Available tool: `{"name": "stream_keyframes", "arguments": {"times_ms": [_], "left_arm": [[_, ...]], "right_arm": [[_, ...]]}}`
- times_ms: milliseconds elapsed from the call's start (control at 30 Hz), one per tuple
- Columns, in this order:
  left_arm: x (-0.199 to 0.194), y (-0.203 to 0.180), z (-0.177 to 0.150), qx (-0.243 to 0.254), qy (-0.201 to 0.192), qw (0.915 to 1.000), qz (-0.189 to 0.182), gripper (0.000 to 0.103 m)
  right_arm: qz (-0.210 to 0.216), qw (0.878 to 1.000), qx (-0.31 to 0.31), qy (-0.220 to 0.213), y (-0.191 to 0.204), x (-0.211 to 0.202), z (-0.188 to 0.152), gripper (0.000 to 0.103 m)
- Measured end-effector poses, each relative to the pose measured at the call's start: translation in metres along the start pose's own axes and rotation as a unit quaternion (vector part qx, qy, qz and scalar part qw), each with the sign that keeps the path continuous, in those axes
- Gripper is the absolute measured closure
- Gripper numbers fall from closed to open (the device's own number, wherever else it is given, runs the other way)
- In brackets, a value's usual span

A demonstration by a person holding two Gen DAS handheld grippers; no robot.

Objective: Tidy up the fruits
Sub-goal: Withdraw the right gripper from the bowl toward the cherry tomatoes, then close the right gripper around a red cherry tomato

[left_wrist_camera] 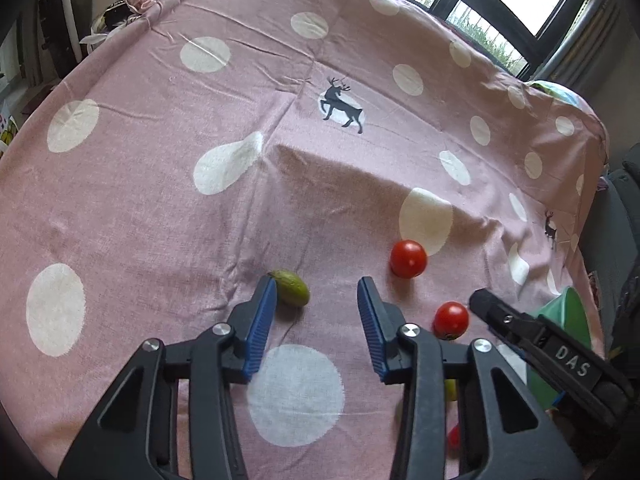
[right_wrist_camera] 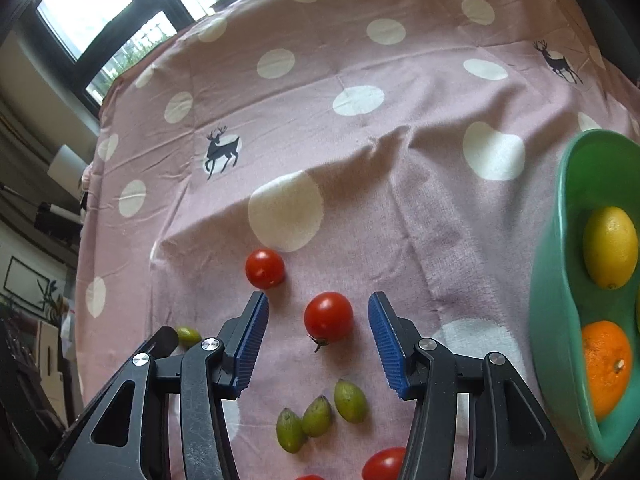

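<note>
In the left wrist view my left gripper (left_wrist_camera: 317, 284) stands open over the pink spotted cloth (left_wrist_camera: 160, 208). A small green oval fruit (left_wrist_camera: 291, 292) lies just beyond the tip of its left finger, with no pad pressing on it. Two red tomatoes (left_wrist_camera: 408, 258) (left_wrist_camera: 451, 319) lie to the right. In the right wrist view my right gripper (right_wrist_camera: 318, 298) is open around a red tomato (right_wrist_camera: 328, 316), with a gap on both sides. Another tomato (right_wrist_camera: 265, 268) lies just past its left fingertip. Three green fruits (right_wrist_camera: 317, 416) lie close together under the gripper.
A green bowl (right_wrist_camera: 560, 280) at the right holds a lemon (right_wrist_camera: 610, 246) and an orange (right_wrist_camera: 606, 368). One more tomato (right_wrist_camera: 384, 464) lies at the bottom edge. The cloth is wrinkled, with windows behind the table and shelves and clutter to the left.
</note>
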State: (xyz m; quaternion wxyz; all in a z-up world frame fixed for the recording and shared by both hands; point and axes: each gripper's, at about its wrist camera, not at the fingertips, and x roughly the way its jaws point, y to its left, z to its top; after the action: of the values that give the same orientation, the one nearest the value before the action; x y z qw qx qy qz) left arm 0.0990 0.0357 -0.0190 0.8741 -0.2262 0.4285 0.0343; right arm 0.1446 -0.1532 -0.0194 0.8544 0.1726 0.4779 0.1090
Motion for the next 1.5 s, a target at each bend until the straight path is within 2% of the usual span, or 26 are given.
{"name": "stream_keyframes", "arguments": {"times_ms": [133,333,400,500,700,833,933,1033,1100,1333,1500], "left_arm": [[0.002,-0.016,0.011,0.005,-0.005,0.9989,-0.045,0.062],[0.024,-0.031,0.025,-0.011,0.02,0.9944,-0.104,0.062],[0.035,-0.034,0.026,-0.019,0.036,0.9931,-0.11,0.062],[0.049,-0.042,0.024,-0.004,0.058,0.9922,-0.11,0.066],[0.067,-0.045,0.023,-0.011,0.08,0.9911,-0.105,0.066],[0.075,-0.049,0.022,-0.004,0.085,0.9925,-0.088,0.066],[0.082,-0.049,0.021,-0.012,0.09,0.9919,-0.088,0.066],[0.083,-0.051,0.02,-0.01,0.081,0.9931,-0.084,0.066],[0.083,-0.054,0.019,0.001,0.075,0.9947,-0.071,0.073],[0.079,-0.056,0.016,0.015,0.063,0.9966,-0.052,0.072],[0.06,-0.059,0.014,0.023,0.043,0.9969,-0.061,0.072]], "right_arm": [[0.002,1.0,0.012,0.005,-0.003,0.009,0.002,0.05],[0.013,0.999,0.022,0.025,-0.008,0.025,0.002,0.058],[0.007,0.999,0.025,0.034,-0.01,0.03,0.001,0.062],[0.008,0.999,0.024,0.041,-0.011,0.036,-0.001,0.067],[0.021,0.998,0.038,0.039,-0.017,0.033,-0.002,0.068],[0.011,0.999,0.038,0.034,-0.019,0.029,-0.002,0.069],[0.013,0.998,0.043,0.036,-0.022,0.027,-0.001,0.069],[0.012,0.998,0.044,0.032,-0.023,0.025,0.0,0.069],[0.013,0.999,0.044,0.03,-0.024,0.024,0.001,0.069],[0.019,0.998,0.051,0.024,-0.028,0.018,0.001,0.069],[0.025,0.999,0.047,0.013,-0.027,0.009,0.0,0.069]]}}
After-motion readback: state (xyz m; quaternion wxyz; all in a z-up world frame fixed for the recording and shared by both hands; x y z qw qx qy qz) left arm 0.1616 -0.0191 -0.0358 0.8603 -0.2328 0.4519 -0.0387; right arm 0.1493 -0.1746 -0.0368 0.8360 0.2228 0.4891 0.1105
